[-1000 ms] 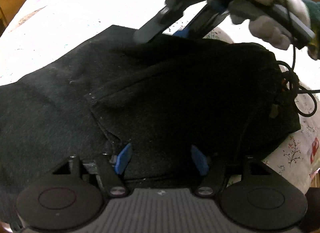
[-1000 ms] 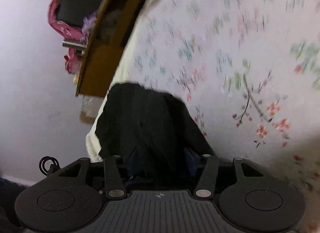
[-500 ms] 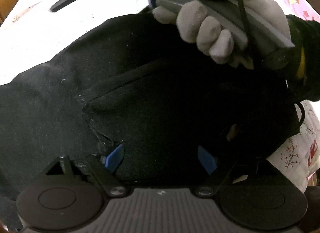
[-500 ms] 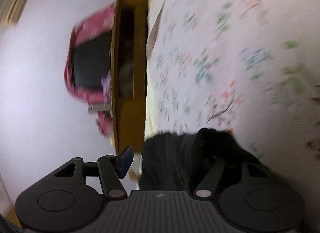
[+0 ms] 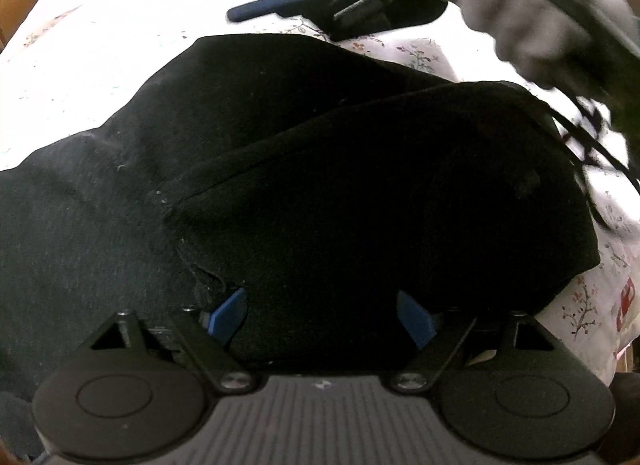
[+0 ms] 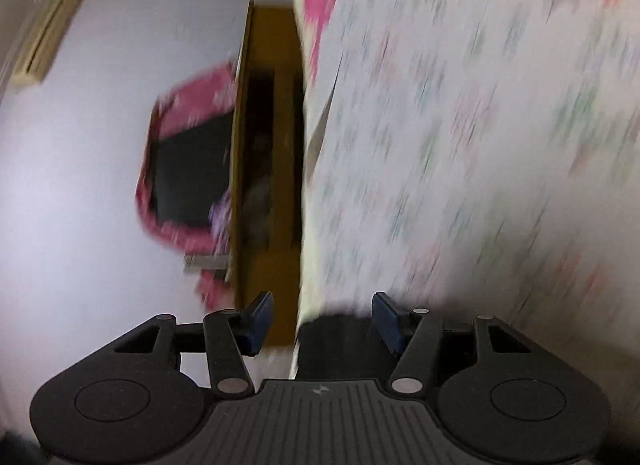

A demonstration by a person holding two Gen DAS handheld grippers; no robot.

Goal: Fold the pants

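Floral bedsheet (image 5: 120, 25) carries the black pants (image 5: 320, 185), folded over near its right edge. Left gripper (image 5: 324, 317) straddles the fold, jaws wide, just widened. Right gripper (image 6: 322, 321), jaws half apart and just narrowed, empty. Gloved hand (image 5: 512, 21) hangs above a black cord (image 5: 588, 145).

Matt black knit cloth, linty, on the pants (image 5: 320, 169); smooth floral-printed cotton on the bed sheet (image 5: 120, 17); ribbed matt plastic on the left hand-held gripper (image 5: 320, 315).
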